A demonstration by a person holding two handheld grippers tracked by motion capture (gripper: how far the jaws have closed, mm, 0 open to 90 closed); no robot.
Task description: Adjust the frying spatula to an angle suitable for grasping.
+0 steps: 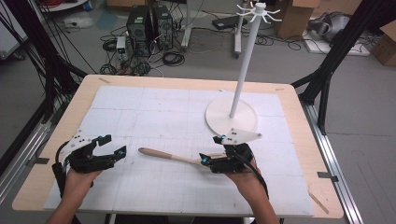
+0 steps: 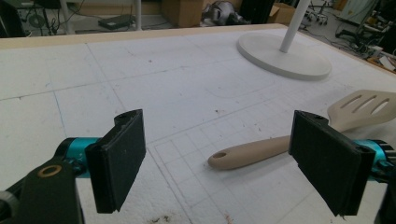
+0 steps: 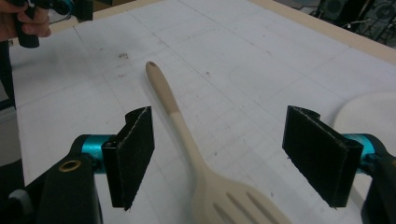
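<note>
- Two tools are held over the white tabletop [image 1: 154, 100], one in each hand.
- Right tool [image 1: 211, 150] stands with jaws wide apart, straddling the beige spatula [image 3: 187, 140] without touching it; the slotted blade lies under the tool, the handle running away from it toward the left tool.
- Left tool [image 1: 115, 145] is open too, nothing between its pads; the spatula's handle end lies on the tabletop ahead of it, near but clear.
- White stand [image 1: 243, 70] rises from its round base, just beyond the right tool.
</note>
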